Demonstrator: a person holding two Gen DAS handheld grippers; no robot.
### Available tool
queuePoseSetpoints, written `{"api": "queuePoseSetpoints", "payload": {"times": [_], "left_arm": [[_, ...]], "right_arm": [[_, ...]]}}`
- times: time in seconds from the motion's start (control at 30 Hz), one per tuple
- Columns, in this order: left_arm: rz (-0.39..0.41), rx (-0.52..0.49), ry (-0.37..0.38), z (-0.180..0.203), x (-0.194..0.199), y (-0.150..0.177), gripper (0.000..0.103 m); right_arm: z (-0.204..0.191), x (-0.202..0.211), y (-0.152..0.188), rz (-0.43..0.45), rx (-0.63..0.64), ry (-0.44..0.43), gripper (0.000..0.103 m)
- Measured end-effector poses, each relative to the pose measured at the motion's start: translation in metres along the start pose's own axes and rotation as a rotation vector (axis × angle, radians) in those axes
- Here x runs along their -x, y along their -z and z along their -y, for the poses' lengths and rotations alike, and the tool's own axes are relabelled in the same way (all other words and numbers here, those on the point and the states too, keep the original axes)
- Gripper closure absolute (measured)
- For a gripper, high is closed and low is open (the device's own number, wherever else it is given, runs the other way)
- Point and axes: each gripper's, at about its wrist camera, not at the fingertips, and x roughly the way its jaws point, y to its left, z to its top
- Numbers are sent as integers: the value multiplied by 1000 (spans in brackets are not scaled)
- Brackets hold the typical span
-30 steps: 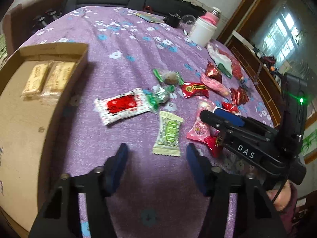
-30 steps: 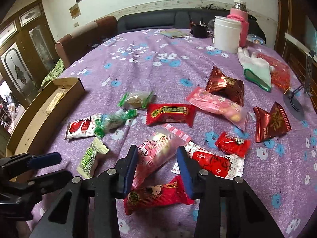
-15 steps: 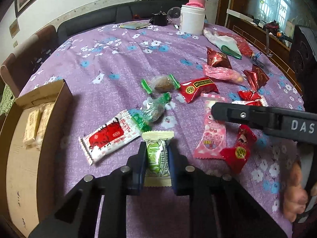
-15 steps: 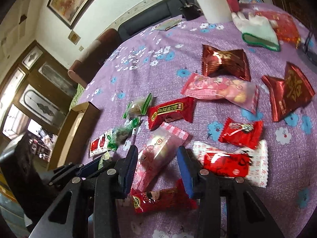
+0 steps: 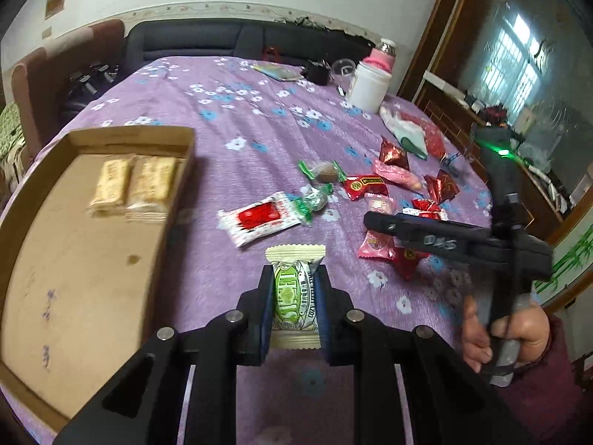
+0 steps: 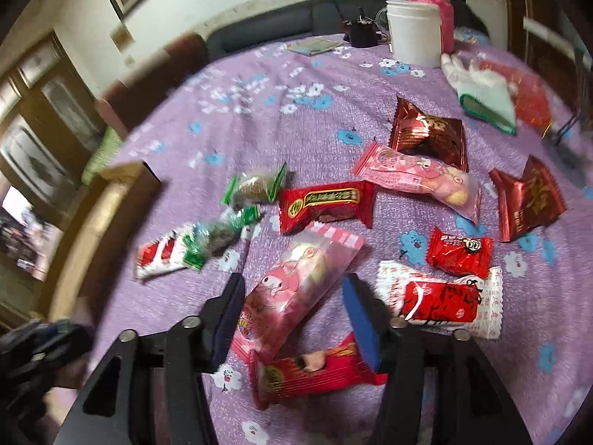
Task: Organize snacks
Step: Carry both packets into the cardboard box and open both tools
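My left gripper is shut on a green-and-cream snack packet and holds it above the purple floral tablecloth. A shallow cardboard box lies to its left with two beige wafer packets at the far end. My right gripper is open, its fingers either side of a pink snack packet lying on the cloth; a red packet lies just below it. The right gripper also shows in the left wrist view.
Several more wrapped snacks are scattered over the cloth: a red-and-white packet, green-wrapped candies, dark red packets. A white jar, a pink bottle and a glove stand at the far side.
My left gripper closed on the green-and-cream packet and lifted it off the cloth, swinging towards the box. My right gripper stayed open around the pink packet.
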Motion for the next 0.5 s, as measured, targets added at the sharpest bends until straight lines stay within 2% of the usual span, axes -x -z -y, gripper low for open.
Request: {"api": "queuePoseSetpoints", "payload": {"times": [0.13, 0.2, 0.37, 0.5], "left_arm": [[23, 32, 15, -16, 15, 6, 84], [40, 50, 17, -26, 25, 9, 84], [82, 124, 18, -63, 53, 14, 84], [102, 173, -9, -95, 68, 14, 84]], "right_arm": [[-27, -11, -3, -29, 74, 167, 42], [-32, -11, -4, -29, 91, 195, 74], [-28, 1, 3, -20, 64, 178, 75], [-30, 23, 5, 21, 33, 110, 75]]}}
